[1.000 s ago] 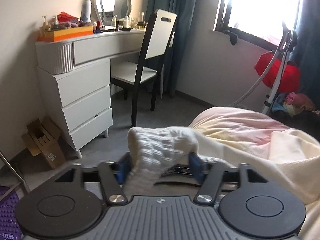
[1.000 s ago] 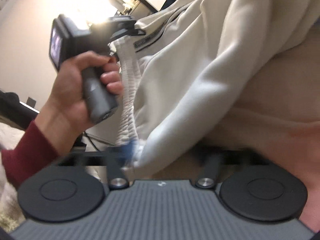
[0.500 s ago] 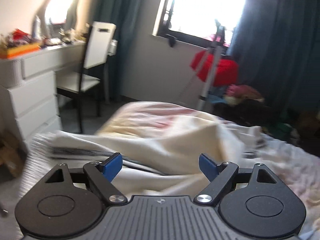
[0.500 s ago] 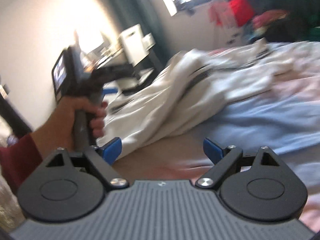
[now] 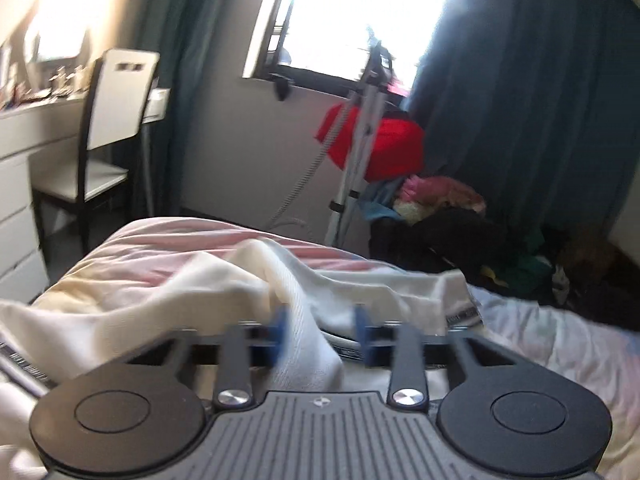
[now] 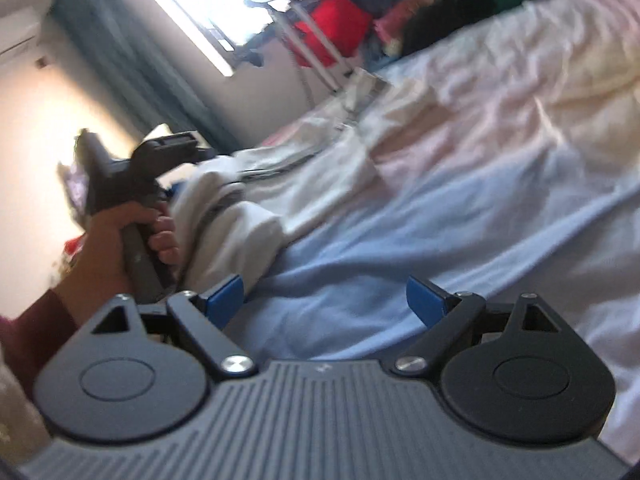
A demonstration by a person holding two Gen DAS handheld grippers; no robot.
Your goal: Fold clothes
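The left tool [image 5: 320,330] is closing, its blue pads [image 5: 279,334] narrow with a ribbed white fold of the garment [image 5: 224,280] between them; blur hides whether they press yet. The right tool [image 6: 327,298] stands wide with nothing between its pads, only the bed [image 6: 500,152] beneath, its left pad just beside the cloth. The cream garment lies crumpled across the bed, nearer the left hand [image 6: 108,248]. Beyond stand a chair [image 5: 116,120], a window [image 5: 360,16] and dark curtains [image 5: 520,100].
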